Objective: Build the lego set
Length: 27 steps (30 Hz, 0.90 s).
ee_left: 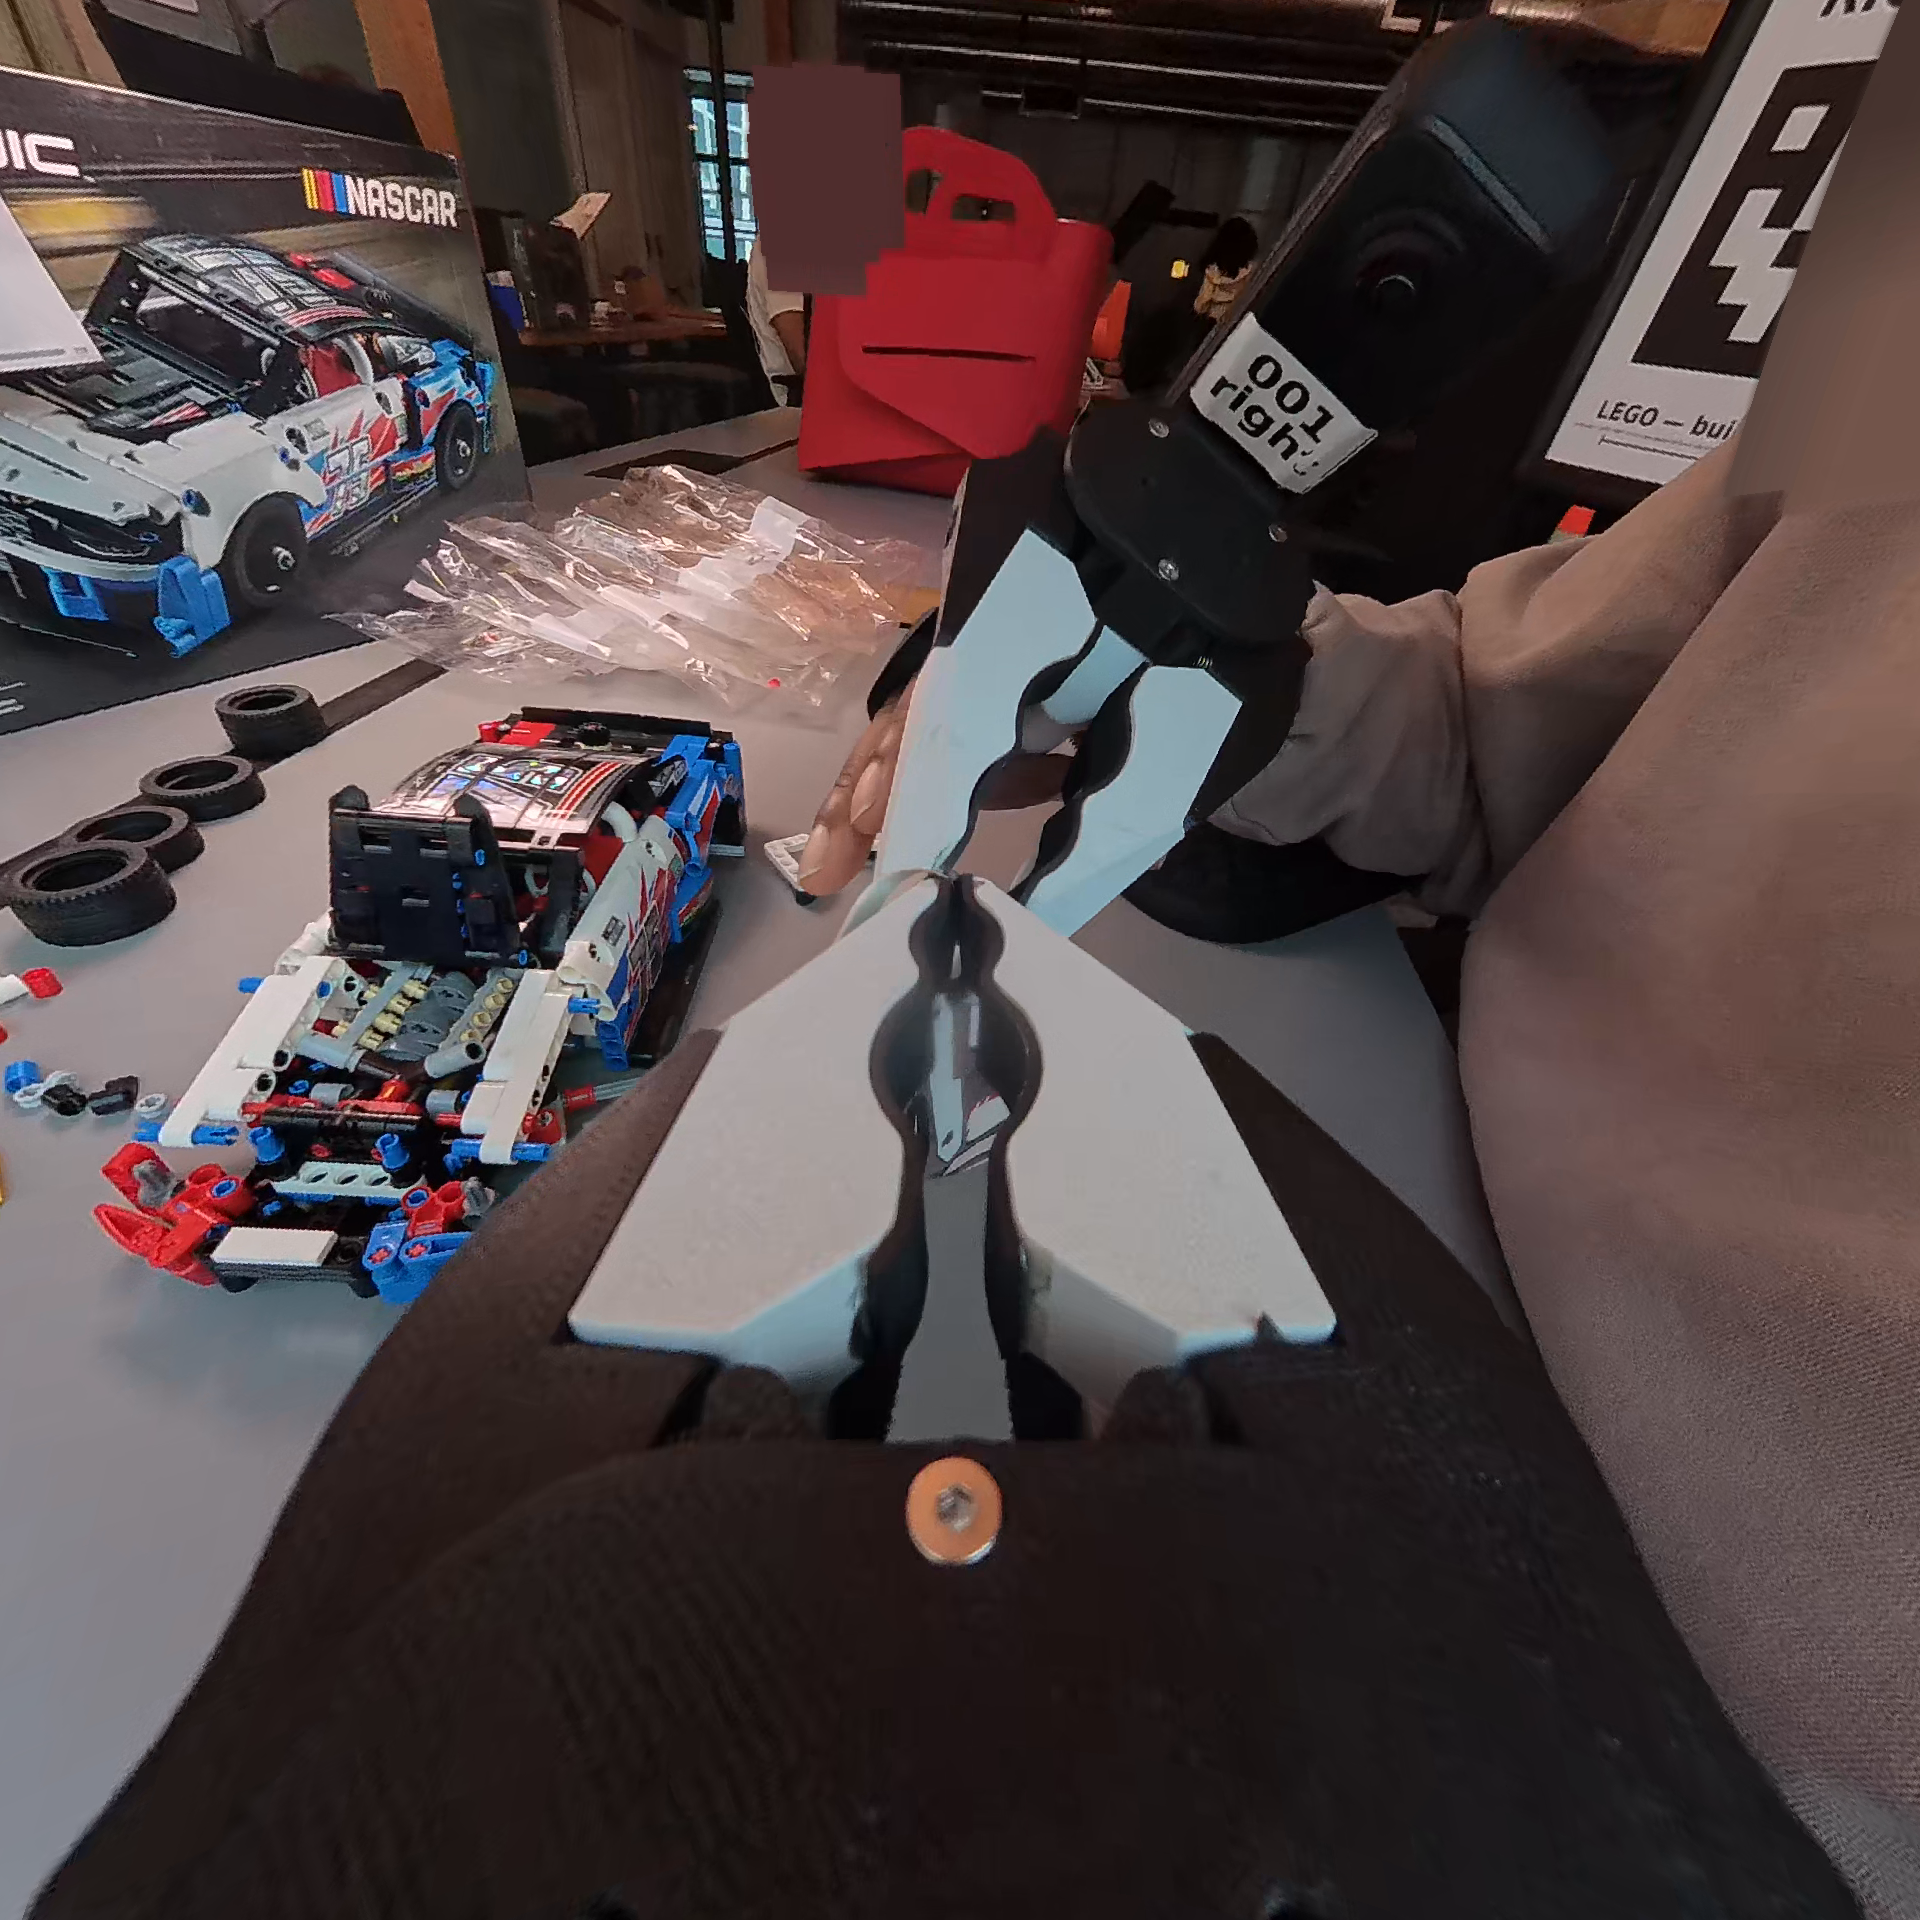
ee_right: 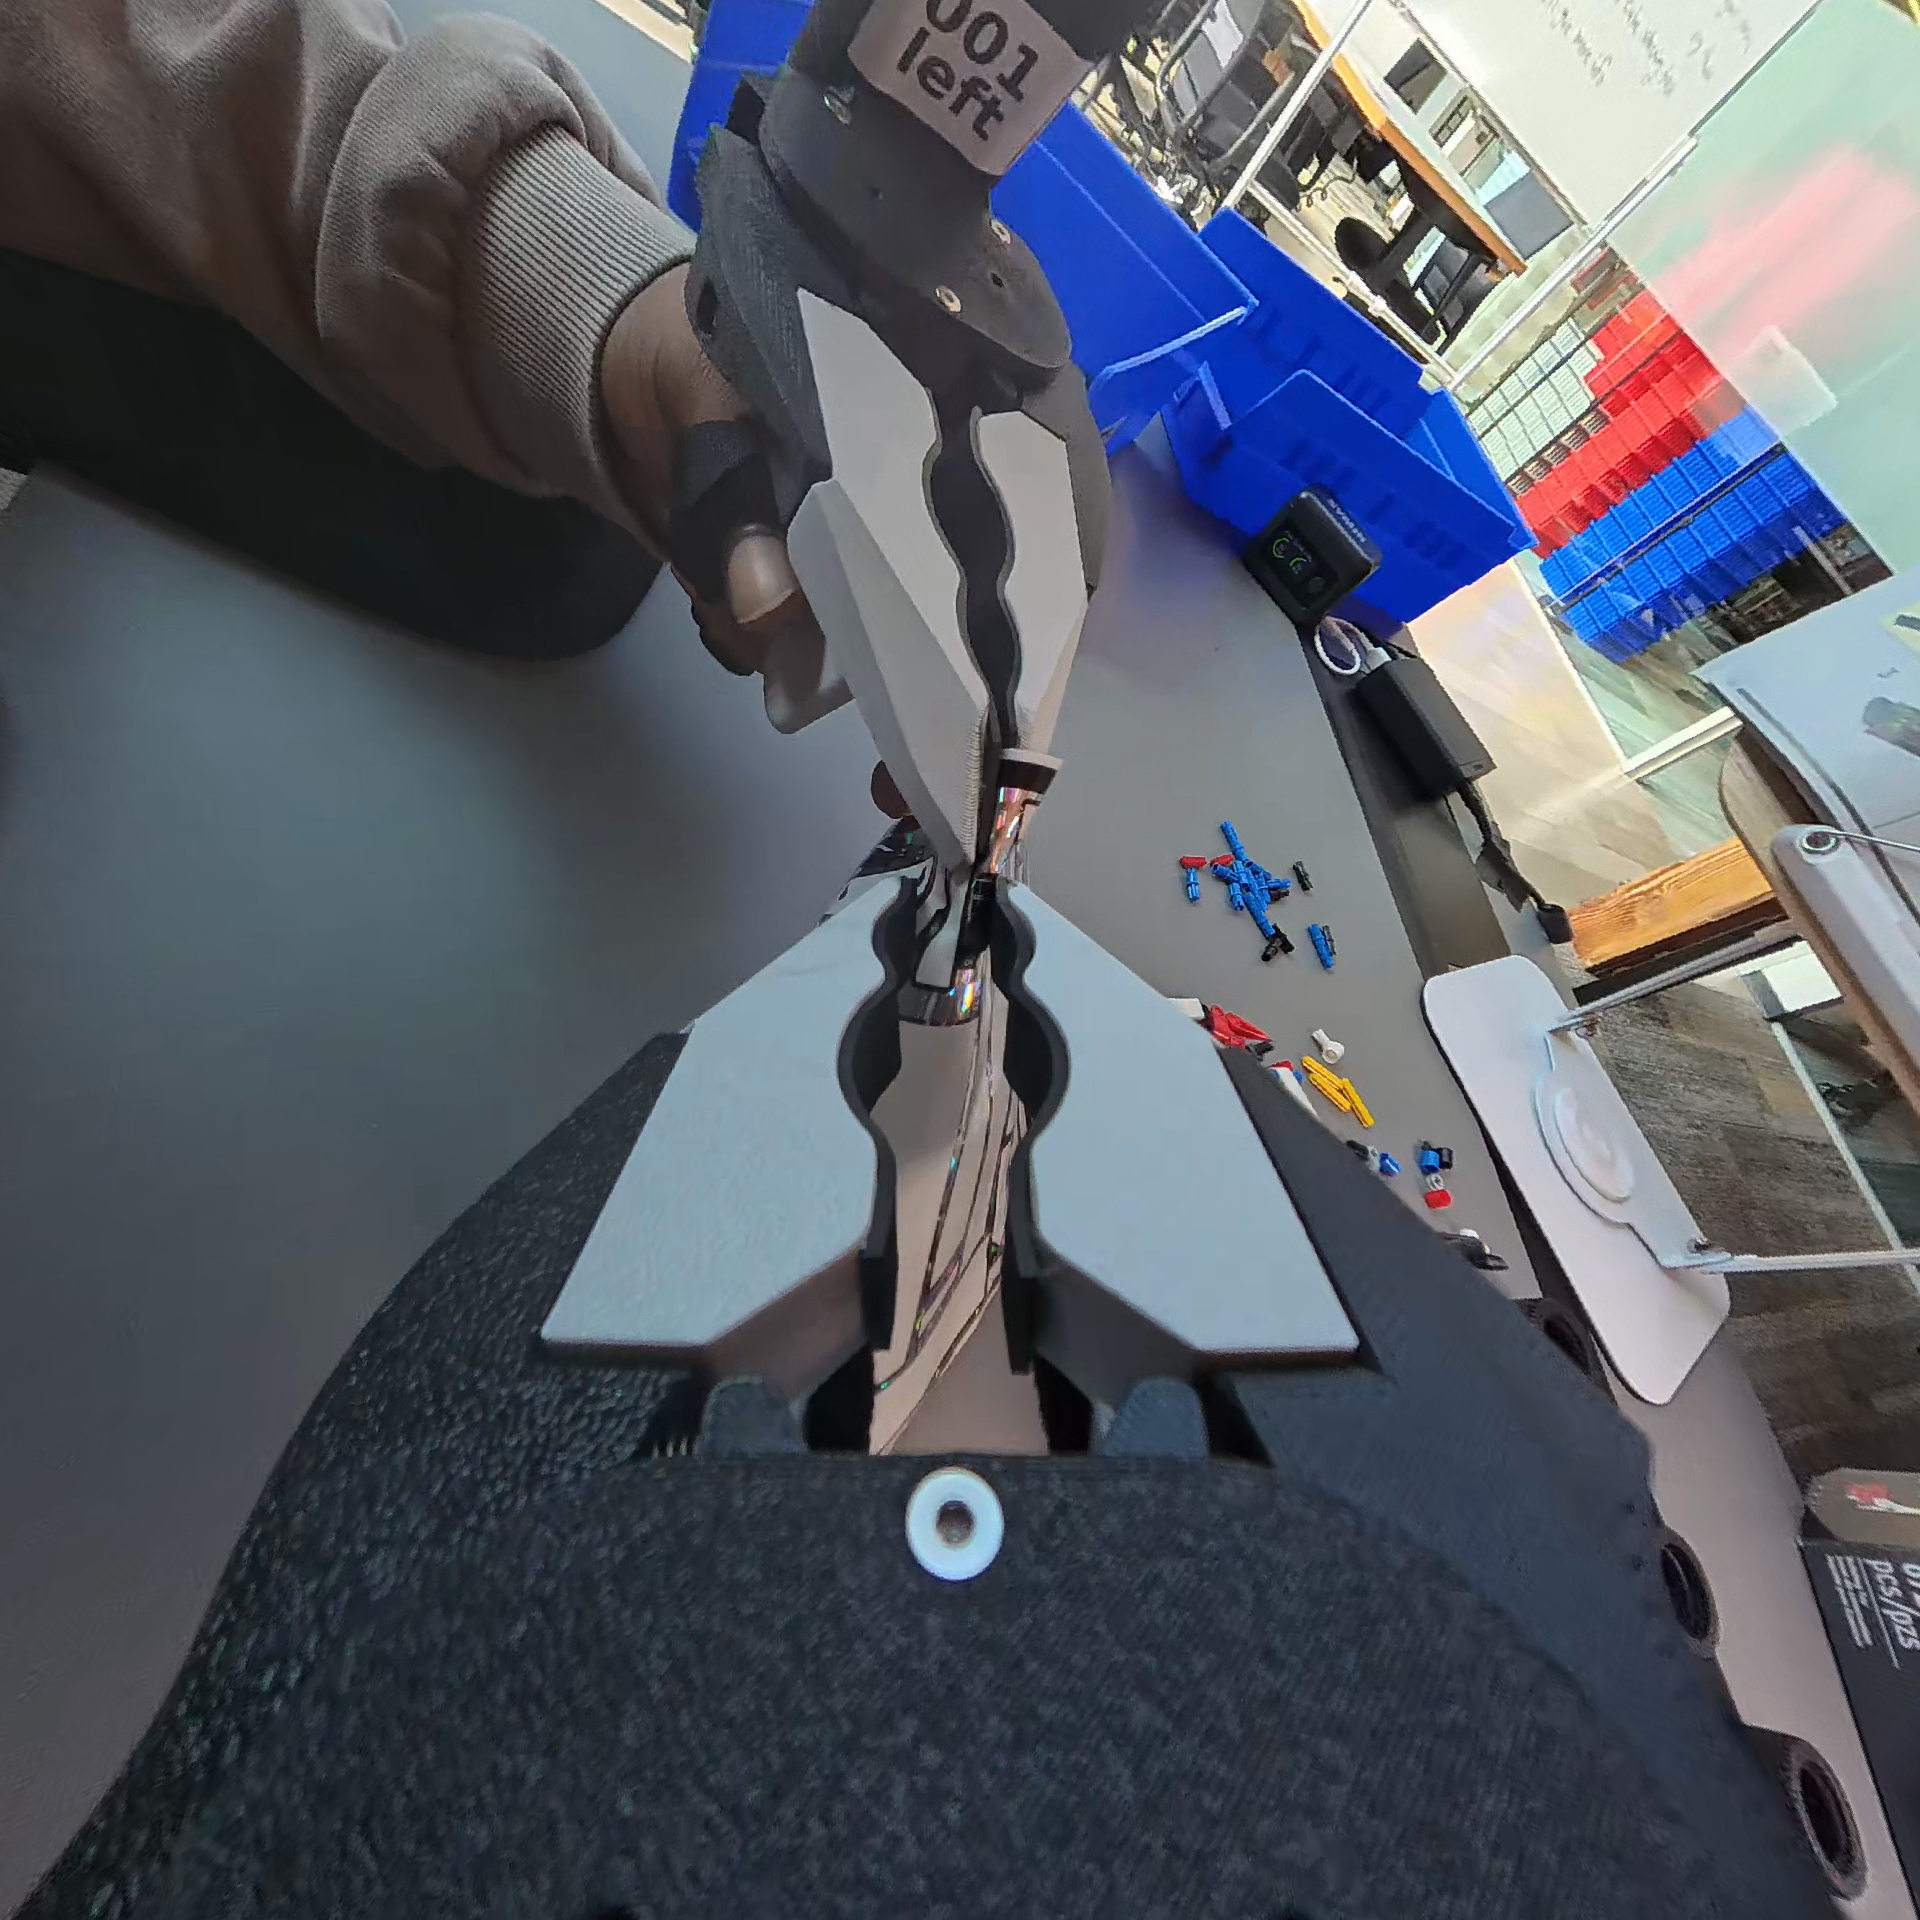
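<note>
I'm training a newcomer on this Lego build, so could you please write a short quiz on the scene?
1. True or false: the car has its tyres fitted.
2. How many loose tyres lie on the table? A two, B four, C six.
3. Fill in: the left gripper and right gripper both pinch one thin shiny ____.
Key: 1 false; 2 B; 3 sheet.

The part-built car (ee_left: 457, 997) sits wheelless on the bench, hood raised, nose toward the near edge. Four tyres (ee_left: 156, 821) lie left of it.
</note>
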Motion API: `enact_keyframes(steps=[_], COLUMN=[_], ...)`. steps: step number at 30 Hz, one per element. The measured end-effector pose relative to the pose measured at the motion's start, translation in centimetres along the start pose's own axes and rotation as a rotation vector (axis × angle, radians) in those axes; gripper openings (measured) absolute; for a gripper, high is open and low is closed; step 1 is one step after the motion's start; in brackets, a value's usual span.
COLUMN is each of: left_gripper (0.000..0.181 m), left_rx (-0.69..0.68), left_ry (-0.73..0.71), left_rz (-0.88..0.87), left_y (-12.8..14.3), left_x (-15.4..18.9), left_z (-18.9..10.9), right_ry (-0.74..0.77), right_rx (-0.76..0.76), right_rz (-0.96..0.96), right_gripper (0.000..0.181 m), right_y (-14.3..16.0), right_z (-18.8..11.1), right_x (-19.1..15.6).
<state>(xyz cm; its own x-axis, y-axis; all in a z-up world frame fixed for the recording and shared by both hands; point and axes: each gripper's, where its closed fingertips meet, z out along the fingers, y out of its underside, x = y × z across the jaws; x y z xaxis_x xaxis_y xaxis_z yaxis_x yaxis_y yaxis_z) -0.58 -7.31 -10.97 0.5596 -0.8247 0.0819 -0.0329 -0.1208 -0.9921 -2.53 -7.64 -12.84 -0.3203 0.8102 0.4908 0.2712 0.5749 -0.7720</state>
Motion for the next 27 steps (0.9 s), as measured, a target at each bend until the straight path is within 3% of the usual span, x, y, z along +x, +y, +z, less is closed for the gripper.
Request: enact_keyframes(steps=[9,14,27], left_gripper=[0.000,0.000,0.000], left_rx=[-0.042,-0.058,-0.064], left_ry=[-0.063,-0.088,-0.097], left_rz=[0.049,0.014,0.065], left_y=[0.5,0.8,0.7], left_x=[-0.7,-1.4,-1.1], left_z=[0.0,-0.2,-0.1], right_ry=[0.016,0.105,0.067], right_rx=[-0.016,-0.014,-0.011], right_rz=[0.048,-0.041,-0.044], right_gripper=[0.008,0.011,0.000], right_y=[0.5,0.2,0.0], right_z=[-0.5,-0.8,-0.7], right_x=[0.7,1.7,0.9])
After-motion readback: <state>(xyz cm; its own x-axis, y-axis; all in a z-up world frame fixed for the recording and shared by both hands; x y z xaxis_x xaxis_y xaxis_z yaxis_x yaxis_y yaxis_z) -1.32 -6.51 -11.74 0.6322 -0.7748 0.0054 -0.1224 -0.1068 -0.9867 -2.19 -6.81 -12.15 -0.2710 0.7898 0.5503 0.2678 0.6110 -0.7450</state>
